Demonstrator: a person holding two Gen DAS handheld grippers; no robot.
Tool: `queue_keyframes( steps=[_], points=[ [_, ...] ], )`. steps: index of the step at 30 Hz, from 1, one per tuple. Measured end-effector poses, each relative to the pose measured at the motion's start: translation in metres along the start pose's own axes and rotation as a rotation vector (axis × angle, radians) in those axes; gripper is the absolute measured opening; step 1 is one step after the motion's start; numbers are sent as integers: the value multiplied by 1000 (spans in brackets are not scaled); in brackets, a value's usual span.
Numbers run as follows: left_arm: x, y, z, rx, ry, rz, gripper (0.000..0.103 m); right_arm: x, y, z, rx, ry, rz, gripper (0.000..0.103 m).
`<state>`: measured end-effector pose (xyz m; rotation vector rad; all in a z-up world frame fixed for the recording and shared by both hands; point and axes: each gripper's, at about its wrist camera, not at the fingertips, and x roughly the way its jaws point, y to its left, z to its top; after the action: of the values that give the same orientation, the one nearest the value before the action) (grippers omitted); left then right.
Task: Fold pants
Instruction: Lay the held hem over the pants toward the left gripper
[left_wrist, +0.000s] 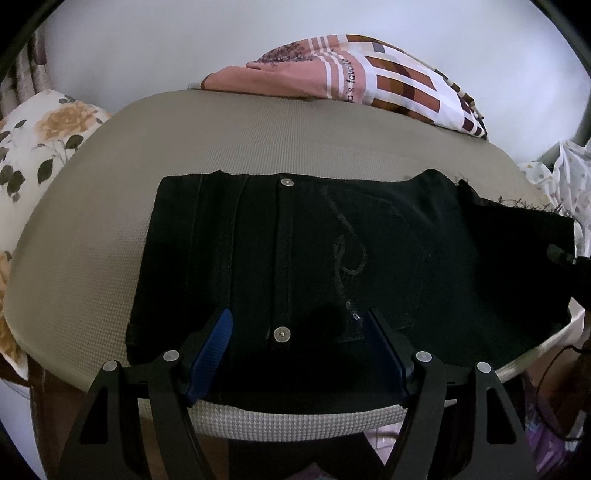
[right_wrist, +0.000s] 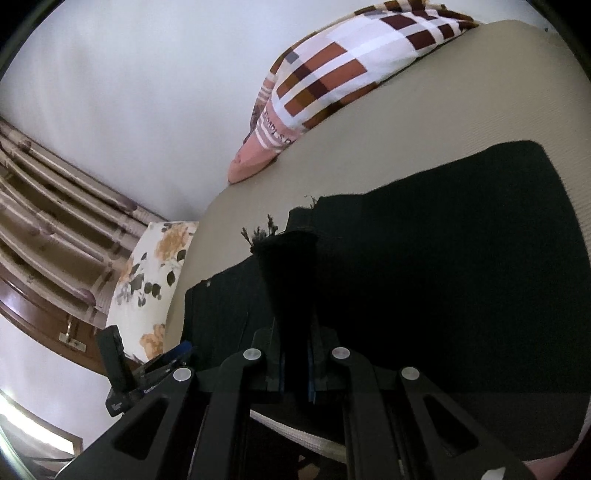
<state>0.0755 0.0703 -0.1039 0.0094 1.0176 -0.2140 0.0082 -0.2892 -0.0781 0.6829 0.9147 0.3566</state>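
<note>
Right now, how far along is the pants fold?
Done: the black pants lie flat on the bed, seemingly already halved lengthwise. In hand: the right gripper is shut on a frayed leg hem, lifting it over the pants; the left gripper hangs open near the waistband. Left: lay the leg down, finish folding.

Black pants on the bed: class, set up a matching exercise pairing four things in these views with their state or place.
Column one:
1. left tool
2. right tool
3. black pants
4. checked pillow

Column two:
A. shut on a frayed hem of dark cloth
B. at the far edge of the bed, by the wall
C. open, above the waistband
D. spread flat on the beige mattress

Pairs: 1-C, 2-A, 3-D, 4-B
</note>
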Motion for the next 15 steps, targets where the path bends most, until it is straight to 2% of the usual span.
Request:
queue_keyframes(
  steps=[15],
  points=[
    [4,-2,-1,10,16,2,74,22,9,-23,-52,69,-34,9]
  ],
)
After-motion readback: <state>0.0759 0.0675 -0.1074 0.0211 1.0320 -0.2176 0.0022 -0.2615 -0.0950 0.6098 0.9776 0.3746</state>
